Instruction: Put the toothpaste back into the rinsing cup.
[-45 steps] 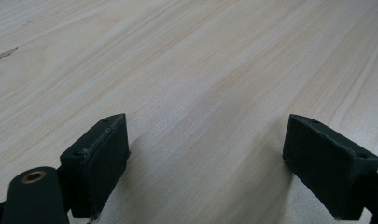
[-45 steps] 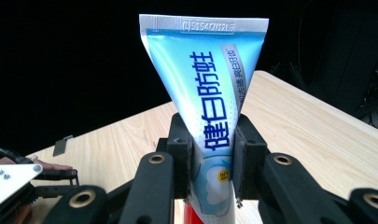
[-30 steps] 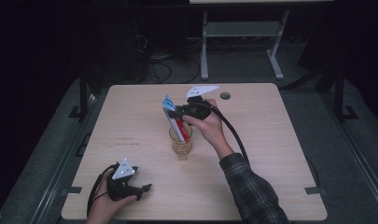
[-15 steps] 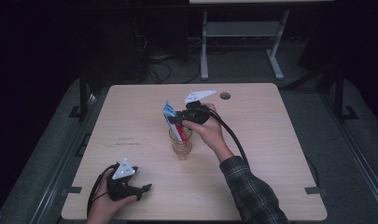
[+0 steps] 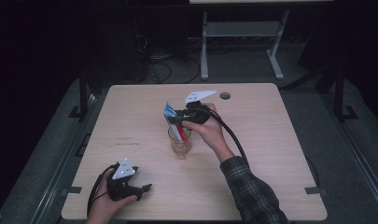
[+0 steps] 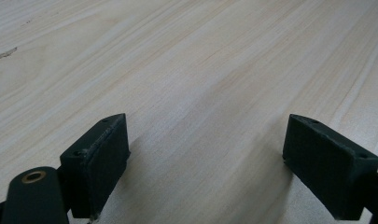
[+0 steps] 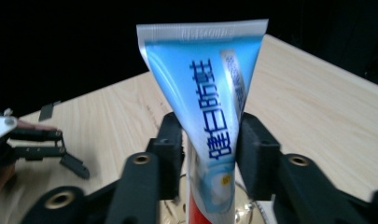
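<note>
Item: blue-and-white plastic toothpaste tube point(image 7: 206, 112), standing cap-down in clear drinking glass point(image 5: 179, 142) at mid-table.
Right gripper point(image 7: 210, 154): jaws just been opening, tube between them, apparently released to lean there. Left gripper point(image 6: 207, 158): jaws apart, idle on pale wooden table point(image 5: 270, 140).

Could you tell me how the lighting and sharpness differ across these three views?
High view: the table is lit, the room around it nearly black, and the glass looks soft. Left gripper view: evenly lit wood grain, slightly soft, with shadows under the left gripper. Right gripper view: the toothpaste tube is bright against black, its print slightly blurred between the jaws of the right gripper.
</note>
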### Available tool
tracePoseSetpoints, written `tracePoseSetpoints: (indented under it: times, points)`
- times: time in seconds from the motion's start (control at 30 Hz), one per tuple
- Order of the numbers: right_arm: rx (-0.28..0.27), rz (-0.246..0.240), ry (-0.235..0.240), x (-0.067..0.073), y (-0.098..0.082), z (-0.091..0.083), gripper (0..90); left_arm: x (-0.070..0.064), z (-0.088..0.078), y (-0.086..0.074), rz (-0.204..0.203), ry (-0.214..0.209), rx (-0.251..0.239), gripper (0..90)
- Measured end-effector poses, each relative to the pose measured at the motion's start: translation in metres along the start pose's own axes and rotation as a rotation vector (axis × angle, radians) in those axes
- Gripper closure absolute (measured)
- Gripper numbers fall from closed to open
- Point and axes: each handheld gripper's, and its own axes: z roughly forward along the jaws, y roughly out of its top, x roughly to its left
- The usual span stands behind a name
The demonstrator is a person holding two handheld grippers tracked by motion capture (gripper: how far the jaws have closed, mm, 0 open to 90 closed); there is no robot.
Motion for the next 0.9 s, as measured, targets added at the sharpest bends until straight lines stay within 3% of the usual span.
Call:
tracePoseSetpoints:
  times: [0.37,0.73,0.9]
  points:
    - [-0.015,0.021,-0.042,-0.006,-0.003,-0.019,44.3,0.0,0.0,0.0,-0.001,0.0,-0.001,13.6]
    - [-0.007,0.041,-0.08,-0.014,-0.015,-0.055,36.4,0.0,0.0,0.0,-0.002,0.0,-0.003,13.6]
    - [0.042,0.025,-0.163,-0.013,-0.024,-0.071,34.0,-0.001,0.0,0.0,-0.003,-0.001,-0.005,13.6]
